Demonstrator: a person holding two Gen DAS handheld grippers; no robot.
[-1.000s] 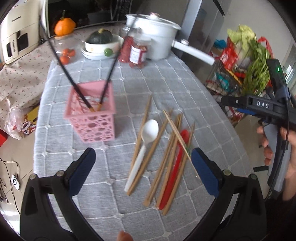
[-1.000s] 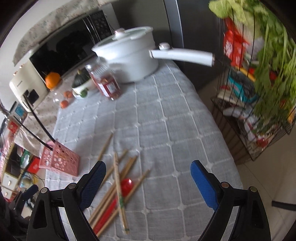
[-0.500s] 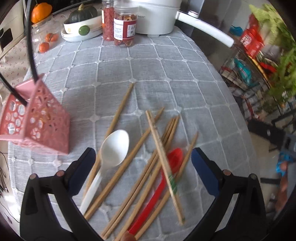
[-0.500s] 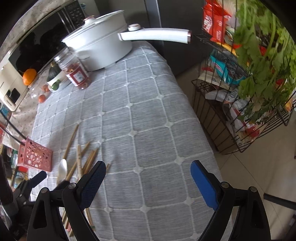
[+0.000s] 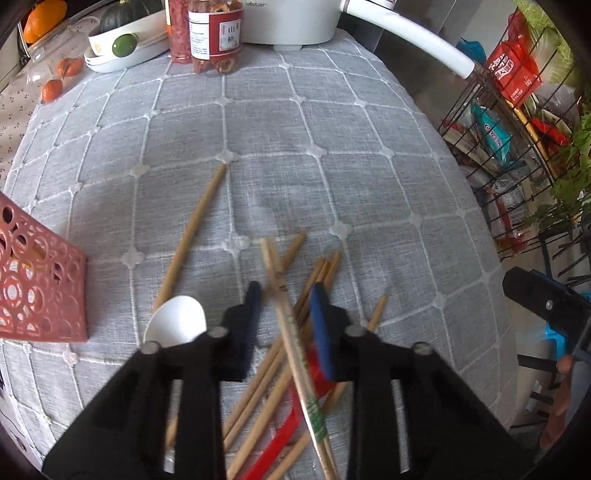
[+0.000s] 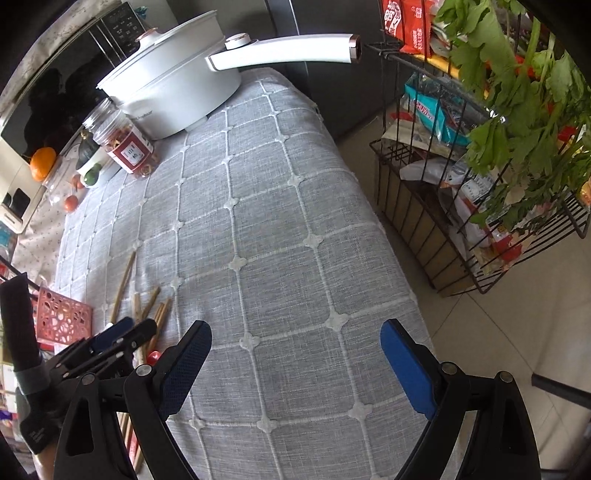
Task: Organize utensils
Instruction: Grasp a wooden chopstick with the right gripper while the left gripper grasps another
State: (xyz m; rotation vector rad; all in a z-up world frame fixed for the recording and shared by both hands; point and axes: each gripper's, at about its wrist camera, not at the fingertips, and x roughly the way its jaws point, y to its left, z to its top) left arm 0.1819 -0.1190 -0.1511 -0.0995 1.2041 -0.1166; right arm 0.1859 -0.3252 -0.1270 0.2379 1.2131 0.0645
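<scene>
Left gripper (image 5: 284,306): jaws have just been closing, now narrow around a pale chopstick (image 5: 291,332) with green print, unreadable; pad contact cannot be confirmed. Remaining chopsticks, white spoon (image 5: 177,326) and red spoon (image 5: 280,432) lie beneath on the grey tablecloth (image 5: 295,129). Right gripper (image 6: 295,354): wide open, empty, over bare cloth. Pink holder (image 5: 33,291) left. Far: jar (image 5: 216,35), Chinese label; white pot (image 5: 291,20) lettered "alstar".
</scene>
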